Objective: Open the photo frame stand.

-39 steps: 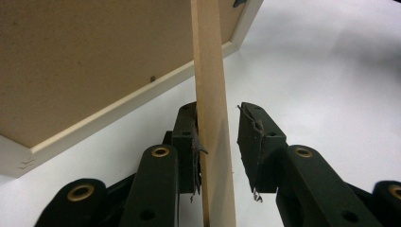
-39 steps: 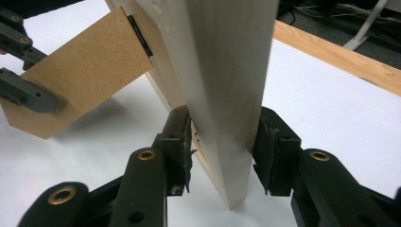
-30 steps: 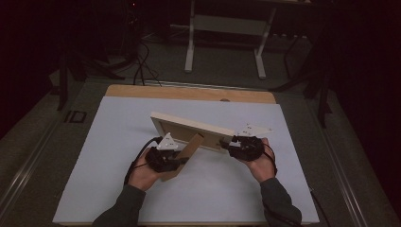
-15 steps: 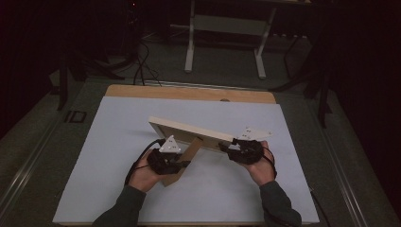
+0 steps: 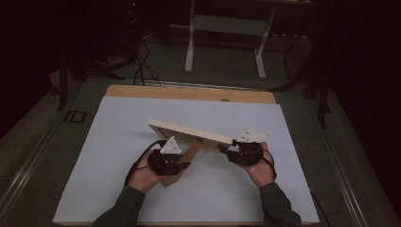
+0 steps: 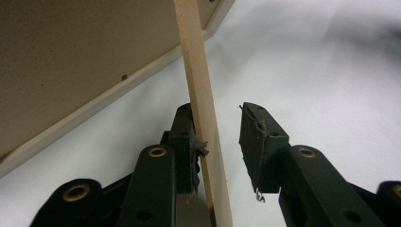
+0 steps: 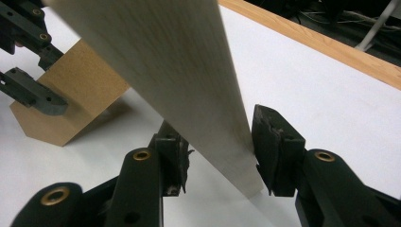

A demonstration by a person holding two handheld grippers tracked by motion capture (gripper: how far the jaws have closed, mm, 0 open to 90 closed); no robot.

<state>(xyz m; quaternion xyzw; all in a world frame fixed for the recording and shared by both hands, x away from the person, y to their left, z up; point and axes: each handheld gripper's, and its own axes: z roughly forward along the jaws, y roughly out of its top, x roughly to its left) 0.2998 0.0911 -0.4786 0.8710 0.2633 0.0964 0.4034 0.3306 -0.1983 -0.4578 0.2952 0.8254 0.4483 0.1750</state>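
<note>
A person is standing at the counter [image 5: 118, 156], working on a picture frame [image 5: 189, 133] that is tilting up off the white sheet near the middle of it. The frame is a pale wooden one, lying face down with its near long edge raised, and a brown stand flap [image 5: 182, 163] is sticking out from its back toward the person.

The left gripper [image 5: 171, 163] is sitting just below the frame, at the flap. In the left gripper view the flap [image 6: 201, 113] is running edge-on between the jaws: one pad is touching it, while the other is standing clear with a gap showing, so the jaws are loose around it rather than clamping. They have just been opening a little, with the flap between them.

The right gripper [image 5: 234, 152] is at the frame's right end. In the right gripper view the pale frame [image 7: 179, 71] is passing between the jaws at a moderate width; the right pad is pressing against its edge, and the left pad is just beside it, though I cannot tell whether that one is touching. The flap [image 7: 71, 101] and the left gripper [image 7: 28, 61] are showing farther off, beyond the frame.
</note>
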